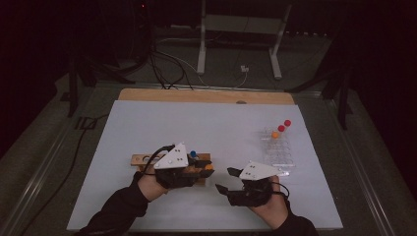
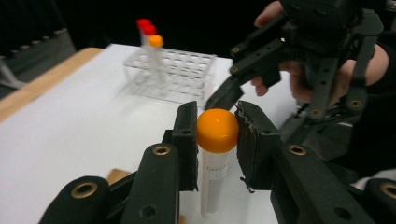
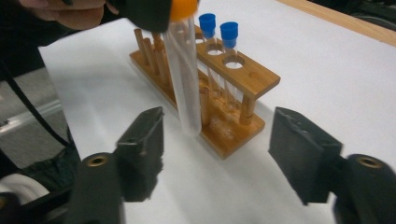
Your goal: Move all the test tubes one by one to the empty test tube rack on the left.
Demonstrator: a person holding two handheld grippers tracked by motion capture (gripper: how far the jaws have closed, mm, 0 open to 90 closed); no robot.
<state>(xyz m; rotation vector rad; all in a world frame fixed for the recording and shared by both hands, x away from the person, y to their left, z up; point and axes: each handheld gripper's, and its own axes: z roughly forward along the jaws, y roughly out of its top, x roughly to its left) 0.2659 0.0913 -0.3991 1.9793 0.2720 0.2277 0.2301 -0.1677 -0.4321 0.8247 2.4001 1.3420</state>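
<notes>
Left gripper view: tube [image 2: 214, 179] bottom cropped.

the printing on the orange-capped tube [image 2: 215, 175] is too blurry to read, and its bottom gets cut off by the left gripper view's lower edge. In the high view the wooden rack [image 1: 142, 160] is mostly hidden under the left gripper [image 1: 199, 169], probably two blue caps there
</notes>
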